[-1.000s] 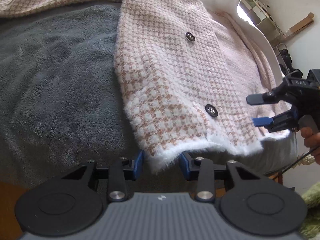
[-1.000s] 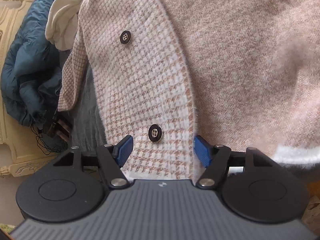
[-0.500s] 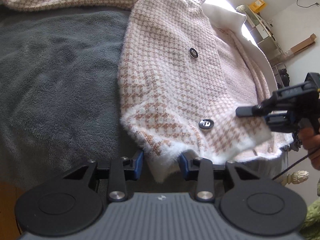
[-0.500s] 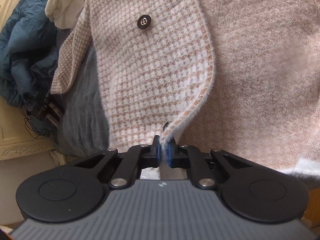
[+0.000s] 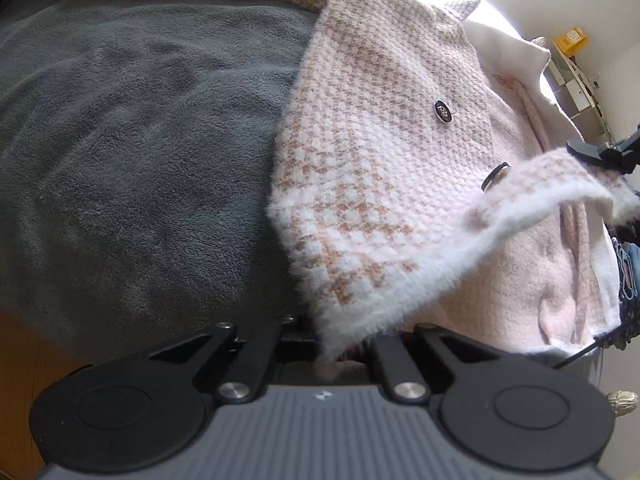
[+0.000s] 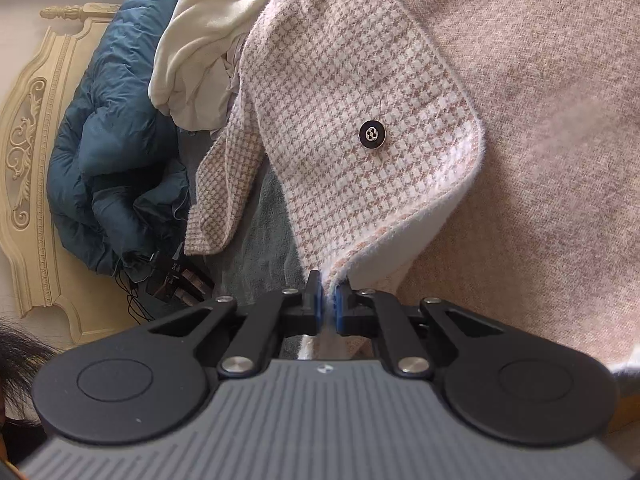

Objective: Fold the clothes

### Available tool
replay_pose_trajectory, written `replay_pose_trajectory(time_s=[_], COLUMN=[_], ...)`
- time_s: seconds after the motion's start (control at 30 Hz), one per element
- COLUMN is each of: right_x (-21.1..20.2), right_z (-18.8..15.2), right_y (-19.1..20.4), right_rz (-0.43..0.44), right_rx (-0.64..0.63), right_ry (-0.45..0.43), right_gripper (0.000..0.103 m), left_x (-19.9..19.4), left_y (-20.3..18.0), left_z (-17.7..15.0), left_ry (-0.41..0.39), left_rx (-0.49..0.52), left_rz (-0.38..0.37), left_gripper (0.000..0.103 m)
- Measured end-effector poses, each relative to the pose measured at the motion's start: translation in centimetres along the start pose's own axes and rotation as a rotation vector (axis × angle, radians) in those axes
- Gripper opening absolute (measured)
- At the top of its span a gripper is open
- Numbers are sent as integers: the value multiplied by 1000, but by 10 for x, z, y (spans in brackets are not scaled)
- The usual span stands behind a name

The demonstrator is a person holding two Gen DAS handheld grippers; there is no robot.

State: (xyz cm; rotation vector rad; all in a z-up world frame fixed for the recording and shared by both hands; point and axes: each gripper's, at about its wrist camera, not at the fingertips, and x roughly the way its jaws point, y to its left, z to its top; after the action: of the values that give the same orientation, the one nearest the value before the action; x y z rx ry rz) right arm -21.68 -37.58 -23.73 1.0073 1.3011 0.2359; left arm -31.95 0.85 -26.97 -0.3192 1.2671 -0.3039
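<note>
Left wrist view: pink-and-white houndstooth fuzzy knit cardigan (image 5: 380, 168) lies front-up on the grey fleece blanket (image 5: 140, 152) covering the bed, one checked sleeve running along the top edge. The left tongs (image 5: 344, 350) are mostly hidden under the fluffy white hem corner; going by how the fabric drapes straight out of them, they're pinched together on that corner. Upper dark round button (image 5: 443, 111) sits flat, lower dark button (image 5: 495, 176) is tipped on edge where the front panel lifts. The right tongs (image 5: 600, 152) show at the frame's right edge with the panel's other hem corner raised off the pale pink lining. Right wrist view: right tongs (image 6: 328, 306) are closed on the panel's white edge, blue pads (image 6: 317, 304) squeezing the fabric, panel peeling up from the lining with one button (image 6: 373, 134) facing the camera. Blue quilted puffer jacket (image 6: 116, 128) and cream crumpled garment (image 6: 204, 56) are heaped beyond, by the cream carved headboard (image 6: 32, 152). To do this step well, I'd lift both corners at matched height, keep the hem taut between the tongs so the panel doesn't sag, carry it across in one arc, and land the edge straight. Risk: fuzzy knit slips from a shallow bite, and the left grip looks near the very tip.
</note>
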Motion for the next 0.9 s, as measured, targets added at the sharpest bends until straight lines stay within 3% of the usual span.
replay_pose_trajectory(time_s=[0.13,0.23,0.33,0.47,0.6,0.73,0.83,0.9], right_x=[-10,-1,9,22,61,79,65,51], right_z=[-8,-15,-20,-29,-44,-56,-53,-50], right_y=[10,5,-2,-8,-36,-46,-41,-35], right_rz=[-33,-111,-178,-270,-436,-509,-550,-597], right_rx=[-156,-249,-316,-436,-536,-578,-563,-573], right_ry=[15,78,113,126,216,271,255,230], right_gripper=[5,5,5,5,5,14,29,31], left_x=[-39,-40,-31,-6,9,-7,-22,-34], left_y=[-5,-16,-18,-14,-5,15,27,35], left_z=[-1,-4,-5,-11,-11,-15,-10,-2], left_ry=[-1,13,40,70,102,122,131,116], left_rx=[147,277,321,312,269,227,199,176], left_rz=[49,109,135,142,82,17,-3,-19], left_gripper=[4,4,4,5,7,33,35,38])
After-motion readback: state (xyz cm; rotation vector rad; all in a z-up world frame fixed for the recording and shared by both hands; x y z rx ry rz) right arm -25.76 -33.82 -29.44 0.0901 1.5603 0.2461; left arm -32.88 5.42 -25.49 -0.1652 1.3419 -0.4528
